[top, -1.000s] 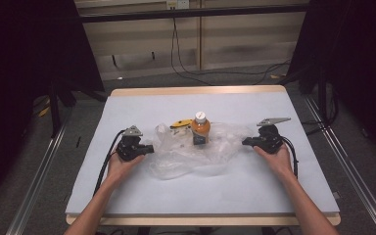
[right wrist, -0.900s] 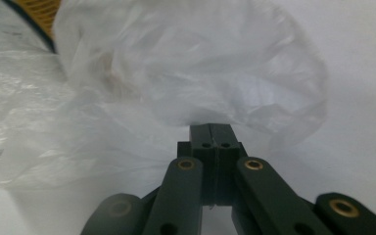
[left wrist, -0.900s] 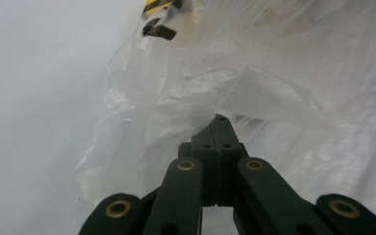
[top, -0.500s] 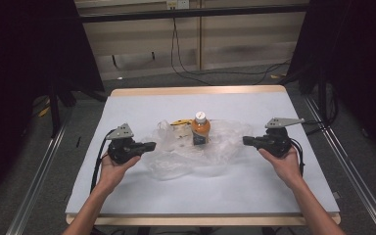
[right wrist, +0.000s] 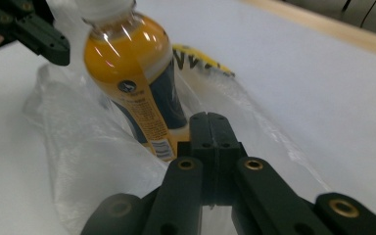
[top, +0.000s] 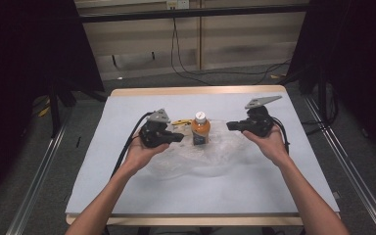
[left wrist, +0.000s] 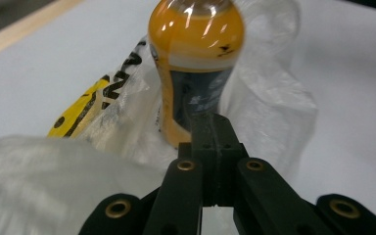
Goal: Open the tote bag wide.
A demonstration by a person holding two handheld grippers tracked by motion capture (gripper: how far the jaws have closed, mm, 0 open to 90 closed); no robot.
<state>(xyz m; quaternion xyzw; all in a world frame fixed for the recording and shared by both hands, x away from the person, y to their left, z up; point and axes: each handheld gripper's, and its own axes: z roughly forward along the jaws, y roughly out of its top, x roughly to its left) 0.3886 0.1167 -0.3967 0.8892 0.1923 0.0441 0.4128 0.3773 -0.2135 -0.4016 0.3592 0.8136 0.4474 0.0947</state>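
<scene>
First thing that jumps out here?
The orange bottle, upright mid-table on a crumpled clear plastic bag. The left gripper and right gripper flank it, both pointing at it with fingers shut and nothing between them. A yellow printed patch of the bag shows beside the bottle.

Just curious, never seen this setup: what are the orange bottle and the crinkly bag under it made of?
The bottle looks like clear glossy plastic: highlights gleam on it and the orange drink shows through. The bag seems thin, see-through plastic film, wrinkled and shiny, with yellow print at one end.
</scene>
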